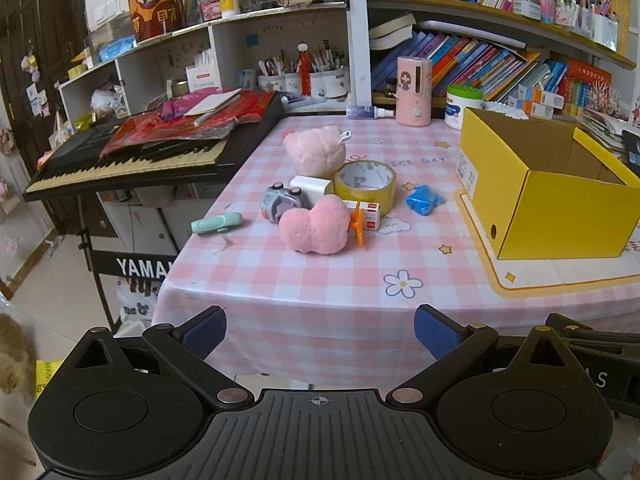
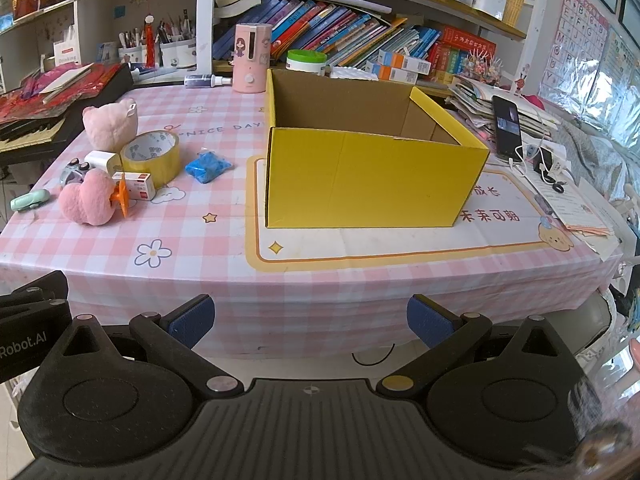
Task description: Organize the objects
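An open yellow cardboard box (image 1: 560, 212) (image 2: 372, 184) stands on the pink checked table (image 1: 300, 280) (image 2: 160, 280). Left of it lie loose items: a pink plush heart (image 1: 316, 226) (image 2: 88, 200), a second pink plush (image 1: 316, 150) (image 2: 112, 124), a yellow tape roll (image 1: 366, 184) (image 2: 152, 156), a blue crumpled packet (image 1: 424, 199) (image 2: 208, 166), a white-red small box (image 1: 366, 216) (image 2: 136, 186), an orange clip (image 1: 357, 230) (image 2: 122, 198), a toy car (image 1: 282, 200), a white charger (image 1: 312, 187) and a mint-green pen-like item (image 1: 218, 223) (image 2: 30, 200). My left gripper (image 1: 320, 332) and right gripper (image 2: 310, 320) are both open and empty, held before the table's front edge.
A keyboard (image 1: 132, 160) piled with red papers stands left of the table. A pink dispenser (image 1: 414, 92) (image 2: 250, 58), a spray bottle (image 1: 366, 112) and a green-lidded tub (image 1: 464, 106) stand at the back. A phone (image 2: 506, 126), cables and papers lie right of the box. Bookshelves stand behind.
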A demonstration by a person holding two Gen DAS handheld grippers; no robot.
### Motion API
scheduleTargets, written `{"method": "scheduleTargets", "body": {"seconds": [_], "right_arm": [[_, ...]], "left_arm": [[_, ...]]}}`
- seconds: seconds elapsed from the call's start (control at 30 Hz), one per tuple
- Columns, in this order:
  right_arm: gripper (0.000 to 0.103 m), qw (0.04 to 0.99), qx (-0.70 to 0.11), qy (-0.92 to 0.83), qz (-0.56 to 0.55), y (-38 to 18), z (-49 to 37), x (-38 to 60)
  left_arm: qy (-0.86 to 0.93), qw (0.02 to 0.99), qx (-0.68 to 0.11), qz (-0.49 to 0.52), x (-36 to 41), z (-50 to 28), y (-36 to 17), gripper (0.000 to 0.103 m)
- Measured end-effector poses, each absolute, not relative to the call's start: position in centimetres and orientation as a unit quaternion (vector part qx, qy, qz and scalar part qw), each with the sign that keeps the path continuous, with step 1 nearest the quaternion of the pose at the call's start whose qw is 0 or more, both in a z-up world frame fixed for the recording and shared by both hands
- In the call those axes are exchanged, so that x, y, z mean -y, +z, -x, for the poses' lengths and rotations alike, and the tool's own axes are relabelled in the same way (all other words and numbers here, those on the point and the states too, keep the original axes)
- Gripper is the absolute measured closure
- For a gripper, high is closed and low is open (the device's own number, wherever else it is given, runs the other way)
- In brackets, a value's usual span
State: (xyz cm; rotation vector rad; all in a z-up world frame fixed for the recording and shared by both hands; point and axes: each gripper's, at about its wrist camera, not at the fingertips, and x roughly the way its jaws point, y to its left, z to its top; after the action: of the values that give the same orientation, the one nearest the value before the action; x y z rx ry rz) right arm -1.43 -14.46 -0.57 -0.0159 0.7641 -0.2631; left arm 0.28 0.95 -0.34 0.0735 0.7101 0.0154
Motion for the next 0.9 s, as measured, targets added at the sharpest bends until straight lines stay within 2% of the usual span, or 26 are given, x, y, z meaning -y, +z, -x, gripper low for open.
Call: {"method": "scheduleTargets", "body": {"seconds": [0.9], "right_arm": [[0.0,0.915,-0.382,-0.127,0.008,-0.77,1.54,14.5]], "left_arm": [[0.006,0.934,-0.355,-0.044,-0.63,-0.23,-0.22,0.002]]}}
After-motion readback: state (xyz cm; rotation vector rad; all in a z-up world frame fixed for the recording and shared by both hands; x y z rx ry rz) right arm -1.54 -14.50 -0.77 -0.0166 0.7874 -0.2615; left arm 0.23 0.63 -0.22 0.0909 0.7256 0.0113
